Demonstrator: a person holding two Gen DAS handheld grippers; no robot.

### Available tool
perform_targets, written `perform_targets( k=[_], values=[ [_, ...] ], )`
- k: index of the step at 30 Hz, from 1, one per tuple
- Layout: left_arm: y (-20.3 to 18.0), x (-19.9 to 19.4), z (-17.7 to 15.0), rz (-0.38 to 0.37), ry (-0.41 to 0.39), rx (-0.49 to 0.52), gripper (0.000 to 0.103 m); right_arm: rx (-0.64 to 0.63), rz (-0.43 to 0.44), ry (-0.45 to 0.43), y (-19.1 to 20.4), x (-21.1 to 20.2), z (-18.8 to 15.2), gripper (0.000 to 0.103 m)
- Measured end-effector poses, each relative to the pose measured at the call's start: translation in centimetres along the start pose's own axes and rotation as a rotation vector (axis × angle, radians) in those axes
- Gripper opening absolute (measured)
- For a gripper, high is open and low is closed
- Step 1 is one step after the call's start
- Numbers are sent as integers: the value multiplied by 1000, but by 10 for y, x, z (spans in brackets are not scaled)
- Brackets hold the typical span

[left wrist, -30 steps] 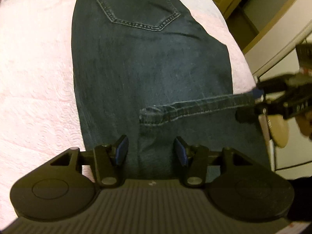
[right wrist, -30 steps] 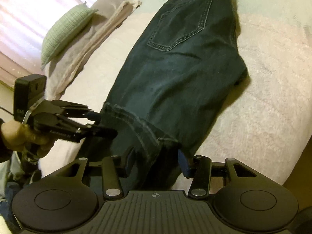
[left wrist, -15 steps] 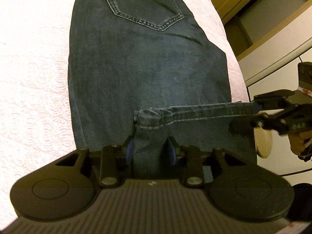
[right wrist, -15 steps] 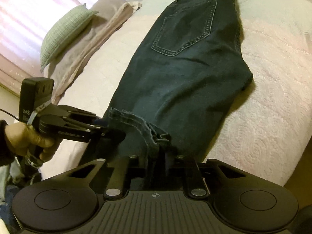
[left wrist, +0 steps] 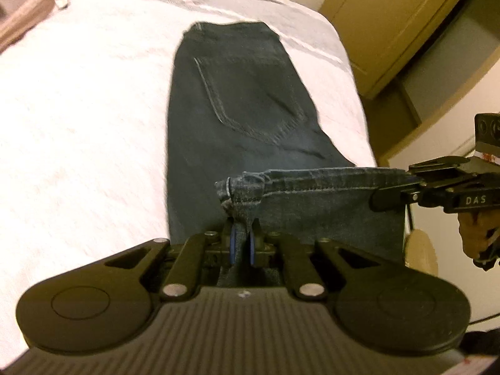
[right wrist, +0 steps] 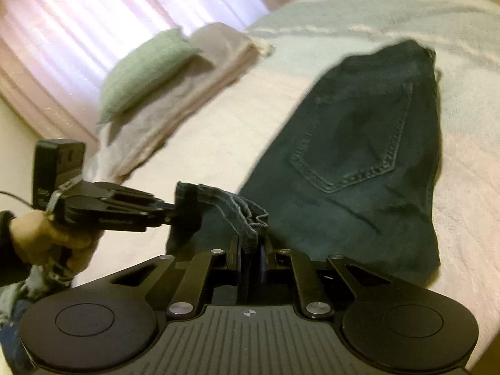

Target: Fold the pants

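warm, dim indoor light; the curtained window (right wrist: pixel 103 31) glows pink and washed out. the bedspread (left wrist: pixel 78 125) beside the dark pants (left wrist: pixel 237 118) is overexposed. motion blur softens both views; fisheye bending and dark corners frame them.

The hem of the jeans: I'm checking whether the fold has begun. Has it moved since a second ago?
Yes. The hem, pinched by the left gripper and right gripper, has lifted toward the back pocket.
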State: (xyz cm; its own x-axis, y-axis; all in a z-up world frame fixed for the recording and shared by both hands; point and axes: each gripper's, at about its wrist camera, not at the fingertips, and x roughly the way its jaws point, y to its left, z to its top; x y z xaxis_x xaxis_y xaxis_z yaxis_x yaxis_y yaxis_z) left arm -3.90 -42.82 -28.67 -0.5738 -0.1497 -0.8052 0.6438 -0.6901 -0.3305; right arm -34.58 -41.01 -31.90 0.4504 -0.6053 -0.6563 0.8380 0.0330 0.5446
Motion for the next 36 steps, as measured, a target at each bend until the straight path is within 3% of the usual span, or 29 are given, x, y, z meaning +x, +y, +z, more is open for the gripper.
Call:
perform_targets(
  k=[3,5,7,10,12,15,17,18,21,25,30,33,36],
  values=[
    [18,32,7,26,47,-26,7,67,-78,94,-31,35,-2,11],
    [32,62,2,62,122,-53,18,58,-134,105,-37,40,-2,17],
    [38,72,-3,65,127,-58,20,34,-173,53,-32,26,0,20],
    [32,56,-5,108,78,-61,23,-53,-238,-47,-14,-2,-2,21],
    [25,37,-5,146,35,-36,24,-85,-191,-87,0,-11,-7,21],
    [12,26,3,117,-23,-24,24,-126,-60,-33,9,8,-22,21],
    [4,35,5,45,-24,-3,24,-111,-72,30,-2,31,-33,21],
    [1,44,4,37,-11,15,24,-74,-109,53,-13,40,-39,21],
    [6,80,-3,54,45,31,20,-20,-109,35,-26,33,-46,22],
    [10,86,-11,50,47,5,17,-105,-90,65,-5,-1,-54,54],
    [-13,17,-24,128,22,42,29,-354,46,174,51,-37,-89,58],
    [-41,-27,-51,175,27,126,39,-546,122,241,87,-52,-122,58],
    [-75,-57,-96,192,94,279,46,-779,151,276,119,-58,-166,58]
  ],
)
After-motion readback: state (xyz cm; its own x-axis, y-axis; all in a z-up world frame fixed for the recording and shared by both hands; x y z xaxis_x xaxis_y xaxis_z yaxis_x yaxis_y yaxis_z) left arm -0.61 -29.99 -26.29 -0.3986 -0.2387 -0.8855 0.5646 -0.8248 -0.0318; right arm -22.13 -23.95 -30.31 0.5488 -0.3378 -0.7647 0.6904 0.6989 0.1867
